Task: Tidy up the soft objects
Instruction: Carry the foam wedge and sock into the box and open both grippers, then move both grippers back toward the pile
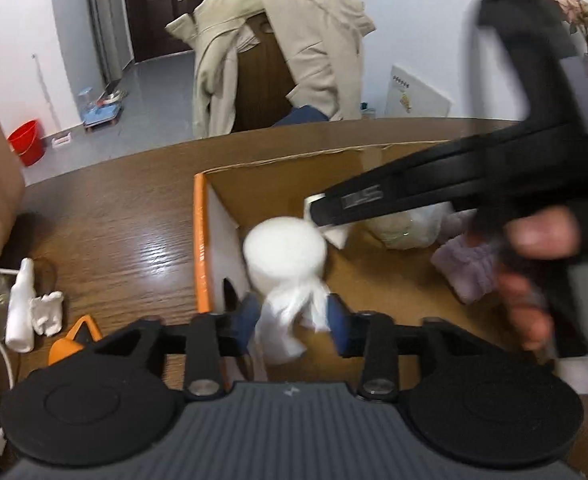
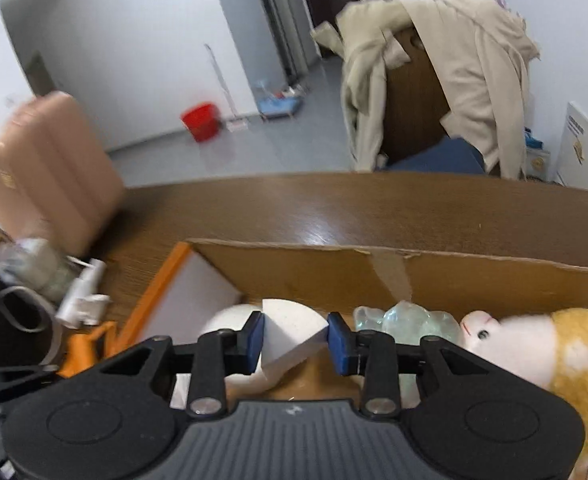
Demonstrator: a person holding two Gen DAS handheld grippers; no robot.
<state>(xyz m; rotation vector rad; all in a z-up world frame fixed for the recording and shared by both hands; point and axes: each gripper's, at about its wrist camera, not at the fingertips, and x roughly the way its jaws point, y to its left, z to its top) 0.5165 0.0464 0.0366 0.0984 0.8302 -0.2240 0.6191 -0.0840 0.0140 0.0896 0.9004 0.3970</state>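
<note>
A white bagged roll stands upright inside the cardboard box, flat round end up and long axis vertical, its gathered plastic tail trailing down between the blue pads of the left gripper. Those pads stand parted on either side of the tail and do not press on it. Above the same box, the right gripper clamps a white foam block, tilted with one corner down, just above the roll; from the left wrist view its black fingers cross the box from the right. A lilac cloth, a clear plastic bag and a plush toy in a yellow knit cap lie further right in the box, which sits on a wooden table.
</note>
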